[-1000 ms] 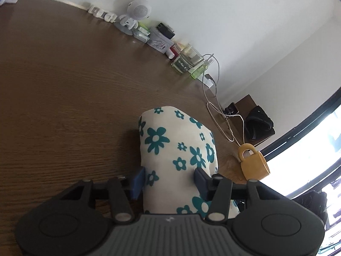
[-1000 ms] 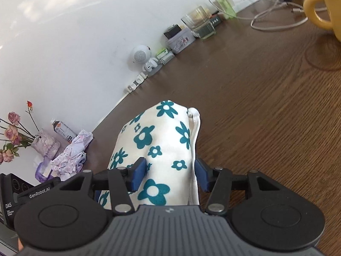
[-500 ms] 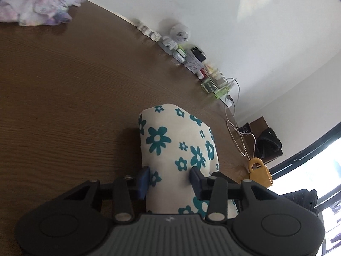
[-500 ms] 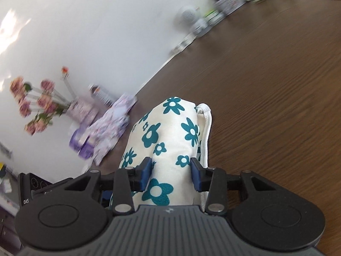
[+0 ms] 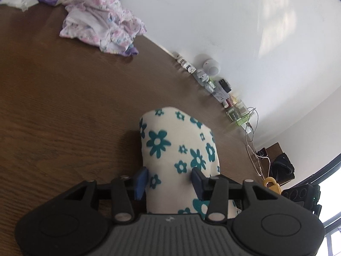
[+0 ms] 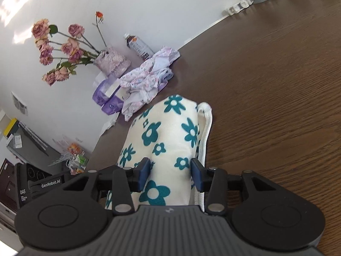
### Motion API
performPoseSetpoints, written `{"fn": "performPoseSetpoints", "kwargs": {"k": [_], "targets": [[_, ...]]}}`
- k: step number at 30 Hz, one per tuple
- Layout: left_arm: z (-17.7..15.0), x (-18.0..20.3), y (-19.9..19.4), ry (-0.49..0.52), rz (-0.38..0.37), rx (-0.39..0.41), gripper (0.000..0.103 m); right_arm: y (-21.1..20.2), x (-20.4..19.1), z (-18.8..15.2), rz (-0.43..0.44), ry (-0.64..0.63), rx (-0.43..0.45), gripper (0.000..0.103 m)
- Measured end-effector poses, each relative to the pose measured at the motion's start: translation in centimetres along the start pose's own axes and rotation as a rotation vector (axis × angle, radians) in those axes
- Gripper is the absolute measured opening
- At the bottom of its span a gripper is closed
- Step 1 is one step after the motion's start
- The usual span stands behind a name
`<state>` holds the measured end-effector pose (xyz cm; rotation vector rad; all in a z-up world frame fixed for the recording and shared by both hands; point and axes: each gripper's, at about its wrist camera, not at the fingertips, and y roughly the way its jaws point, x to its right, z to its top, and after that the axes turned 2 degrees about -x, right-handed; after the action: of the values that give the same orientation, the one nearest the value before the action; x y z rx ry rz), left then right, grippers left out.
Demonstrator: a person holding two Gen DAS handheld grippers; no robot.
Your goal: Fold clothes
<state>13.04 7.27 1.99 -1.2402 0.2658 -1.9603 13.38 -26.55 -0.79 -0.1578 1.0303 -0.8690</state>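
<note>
A folded cream garment with teal flowers (image 5: 177, 145) sticks out forward between the fingers of my left gripper (image 5: 169, 180), which is shut on it above the brown wooden table (image 5: 64, 111). In the right wrist view the same garment (image 6: 168, 132) is clamped in my right gripper (image 6: 170, 171), and a white ribbed hem (image 6: 205, 125) hangs along its right side. A crumpled pink-and-purple floral garment (image 5: 102, 27) lies at the table's far end by the wall, just beyond the held one (image 6: 147, 79).
A vase of dried roses (image 6: 110, 61), a bottle (image 6: 138, 47) and purple tissue packs (image 6: 106, 100) stand by the wall. Small items (image 5: 213, 81), cables (image 5: 251, 140) and a yellow mug (image 5: 271, 184) line the right. Bare wood stretches to the left (image 5: 42, 128).
Both grippers have swung left with the flowered garment still held. The crumpled pile, vase and tissue packs came into view; the mug and cables slid away to the right.
</note>
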Motion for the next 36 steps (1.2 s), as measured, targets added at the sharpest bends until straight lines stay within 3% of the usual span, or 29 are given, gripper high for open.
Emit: {"fn": "performPoseSetpoints", "kwargs": {"k": [5, 9, 13, 14, 16, 20, 27, 30, 32, 36], "targets": [[2.1, 0.2, 0.8, 0.025, 0.025, 0.052, 0.047, -0.9, -1.2, 1.6, -0.087, -0.054, 0.087, 0.044], [3.5, -0.2, 3.1, 0.002, 0.047, 0.059, 0.046, 1.2, -1.5, 2.7, -0.107, -0.052, 0.089, 0.044], [3.6, -0.4, 4.3, 0.007, 0.049, 0.037, 0.036, 3.0, -1.1, 2.7, -0.172, -0.056, 0.065, 0.043], [3.5, -0.3, 4.0, 0.013, 0.045, 0.04, 0.037, 3.3, -0.9, 2.5, -0.182, -0.051, 0.055, 0.043], [3.3, 0.0, 3.0, 0.038, 0.03, 0.047, 0.052, 2.1, -0.9, 2.1, -0.144, -0.049, 0.07, 0.044], [1.3, 1.3, -1.0, 0.251, 0.006, 0.063, 0.059, -2.1, -2.7, 0.3, -0.09, -0.217, 0.086, 0.052], [-5.6, 4.3, -4.2, 0.664, 0.037, -0.053, 0.06, -5.4, -5.6, -4.8, -0.159, -0.535, -0.057, 0.056], [-7.9, 5.5, -3.4, 0.812, 0.117, -0.059, 0.059, -4.8, -6.3, -6.2, -0.206, -0.627, -0.078, 0.056], [-8.6, 5.7, -2.4, 0.899, 0.179, -0.046, 0.054, -4.0, -6.4, -6.5, -0.255, -0.666, -0.068, 0.056], [-9.2, 6.4, -0.5, 1.044, 0.264, -0.05, 0.033, -2.5, -6.7, -7.0, -0.341, -0.735, -0.045, 0.046]]}}
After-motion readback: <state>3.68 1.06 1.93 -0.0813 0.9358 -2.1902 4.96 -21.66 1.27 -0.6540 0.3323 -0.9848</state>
